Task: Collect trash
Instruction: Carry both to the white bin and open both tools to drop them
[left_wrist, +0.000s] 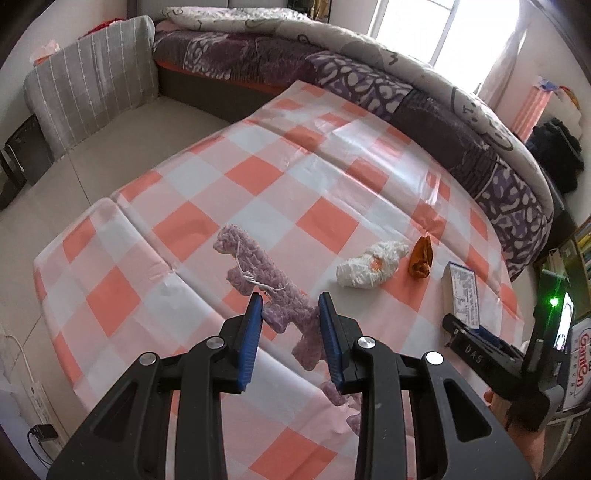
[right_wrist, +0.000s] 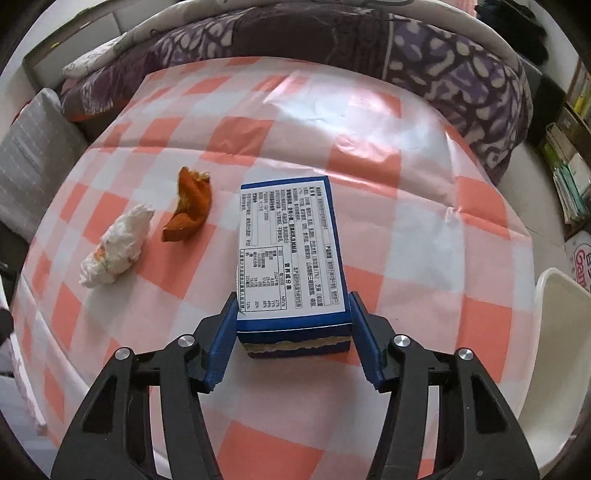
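A: Over the checked tablecloth (left_wrist: 258, 184), what is the left gripper (left_wrist: 291, 325) doing?

B: Its blue pads are drawn in narrow and clamp a lilac crocheted strip (left_wrist: 266, 280). The strip runs up and away from the pads, clear of the cloth in that view, with a white thread tangled on it, and its lower end dangles below the fingers.

A: And the right gripper (right_wrist: 293, 332)?

B: It stands about half open, straddling the near end of a blue box (right_wrist: 290, 254) with a white printed label on top. The left pad lies against the box's side; the right pad sits just beside the other side, and I cannot tell whether it presses. The box rests flat on the cloth, not lifted.

A: Does the left wrist view show that too?

B: Only partly. The right gripper (left_wrist: 465, 332) shows at the right edge with the box (left_wrist: 463, 295) at its tips, but its fingers are hidden there.

A: What other trash lies about?

B: A crumpled white tissue (right_wrist: 118, 247) with an orange smear, and just beside it an orange peel (right_wrist: 190, 205). Both lie on the cloth left of the box, apart from both grippers. A bed with a purple patterned cover (right_wrist: 461, 74) runs behind the table.
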